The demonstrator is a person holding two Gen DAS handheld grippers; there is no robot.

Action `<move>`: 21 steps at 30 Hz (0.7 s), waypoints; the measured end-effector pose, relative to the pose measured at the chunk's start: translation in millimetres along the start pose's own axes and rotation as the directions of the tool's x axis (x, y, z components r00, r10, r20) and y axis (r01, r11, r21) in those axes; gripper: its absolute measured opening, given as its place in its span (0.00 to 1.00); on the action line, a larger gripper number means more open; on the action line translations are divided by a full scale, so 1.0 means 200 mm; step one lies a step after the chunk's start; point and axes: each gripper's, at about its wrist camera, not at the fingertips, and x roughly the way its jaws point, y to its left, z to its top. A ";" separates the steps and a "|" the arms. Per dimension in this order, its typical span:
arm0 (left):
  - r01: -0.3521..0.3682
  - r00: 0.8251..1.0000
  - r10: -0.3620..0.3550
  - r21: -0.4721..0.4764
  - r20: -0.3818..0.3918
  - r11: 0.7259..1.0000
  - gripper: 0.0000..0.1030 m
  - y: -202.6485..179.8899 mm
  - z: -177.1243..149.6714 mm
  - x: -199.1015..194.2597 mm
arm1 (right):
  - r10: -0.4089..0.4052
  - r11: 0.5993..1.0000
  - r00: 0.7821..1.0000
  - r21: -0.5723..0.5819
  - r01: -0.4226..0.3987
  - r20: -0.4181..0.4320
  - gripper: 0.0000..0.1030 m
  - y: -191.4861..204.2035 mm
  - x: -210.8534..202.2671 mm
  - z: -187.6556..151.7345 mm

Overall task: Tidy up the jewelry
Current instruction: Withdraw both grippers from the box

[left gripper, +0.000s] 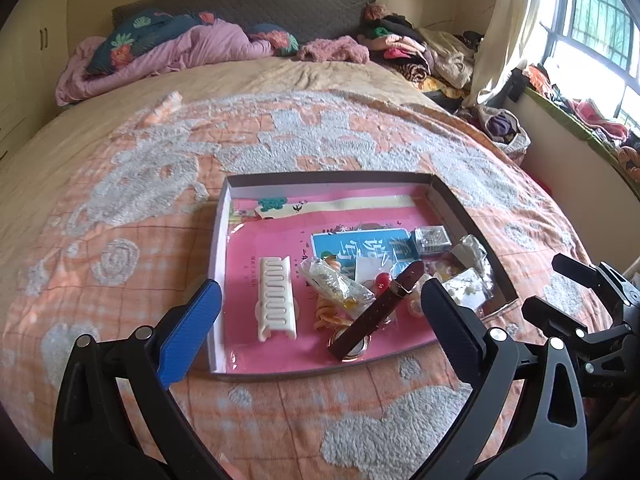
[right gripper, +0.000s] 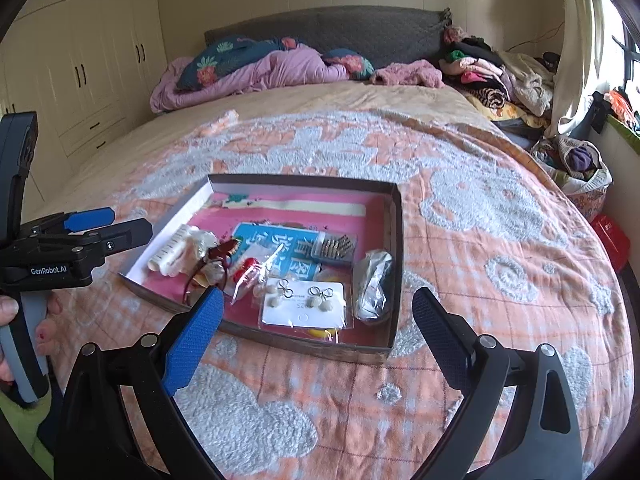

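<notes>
Both the left gripper [left gripper: 322, 300] and right gripper [right gripper: 318, 308] hang wide-jawed, empty, above a shallow pink-lined cardboard tray [left gripper: 452, 204] of jewelry on the orange-and-white bedspread [left gripper: 160, 208].

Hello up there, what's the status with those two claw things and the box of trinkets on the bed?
Left gripper open, empty. Right gripper open, empty. Jewelry box on bedspread, pieces inside. Nothing blocking.

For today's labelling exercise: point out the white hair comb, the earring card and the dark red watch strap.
white hair comb [left gripper: 277, 298], left wrist view, middle teeth.
earring card [right gripper: 303, 305], right wrist view, card centre.
dark red watch strap [left gripper: 380, 310], left wrist view, mid-strap.
</notes>
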 end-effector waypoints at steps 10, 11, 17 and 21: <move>-0.001 0.998 0.002 -0.016 0.059 1.000 0.91 -0.04 -0.08 -0.23 | 0.019 1.000 0.998 -0.017 -0.018 0.066 0.95 0.05 -0.22 -0.05; -0.002 0.998 0.003 -0.012 0.063 1.000 0.91 -0.05 -0.10 -0.26 | 0.020 1.000 0.997 -0.020 -0.019 0.070 0.95 0.06 -0.25 -0.07; 0.009 0.998 -0.009 -0.005 0.056 1.000 0.91 -0.11 -0.22 -0.33 | 0.038 0.999 0.996 -0.017 -0.037 0.077 0.95 0.08 -0.34 -0.16; 0.007 0.999 -0.006 -0.008 0.047 1.000 0.91 -0.13 -0.29 -0.37 | 0.046 0.999 0.996 -0.013 -0.045 0.076 0.95 0.09 -0.39 -0.21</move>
